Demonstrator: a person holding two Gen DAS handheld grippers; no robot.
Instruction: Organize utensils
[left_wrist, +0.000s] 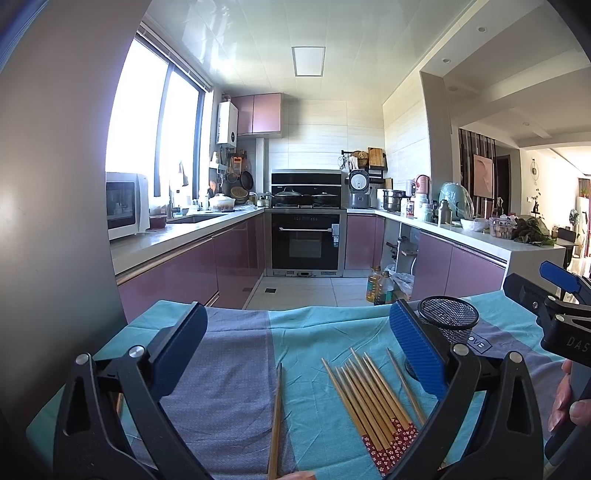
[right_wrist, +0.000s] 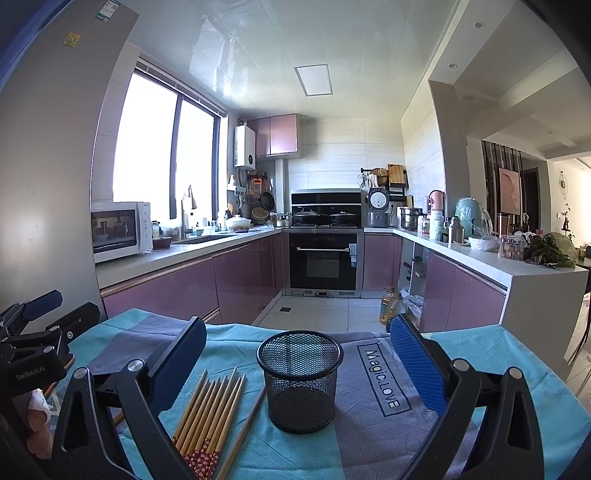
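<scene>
Several bamboo chopsticks (left_wrist: 373, 402) with red patterned ends lie side by side on the blue cloth, and one single chopstick (left_wrist: 275, 421) lies apart to their left. My left gripper (left_wrist: 295, 354) hangs open above them with nothing between its fingers. A black mesh cup (right_wrist: 300, 380) stands upright and looks empty, straight ahead of my right gripper (right_wrist: 295, 365), which is open around empty air. The same chopsticks (right_wrist: 210, 417) lie left of the cup, one more chopstick (right_wrist: 243, 432) beside its base. The cup (left_wrist: 448, 321) shows behind my left gripper's right finger.
The table carries a blue and grey cloth (right_wrist: 369, 424) printed "Magic.LOVE". Oil bottles (right_wrist: 389, 306) stand on the floor beyond its far edge. Purple kitchen cabinets (right_wrist: 166, 291), an oven (right_wrist: 323, 258) and a white counter (right_wrist: 498, 266) lie beyond. A grey fridge side (left_wrist: 55, 184) rises at left.
</scene>
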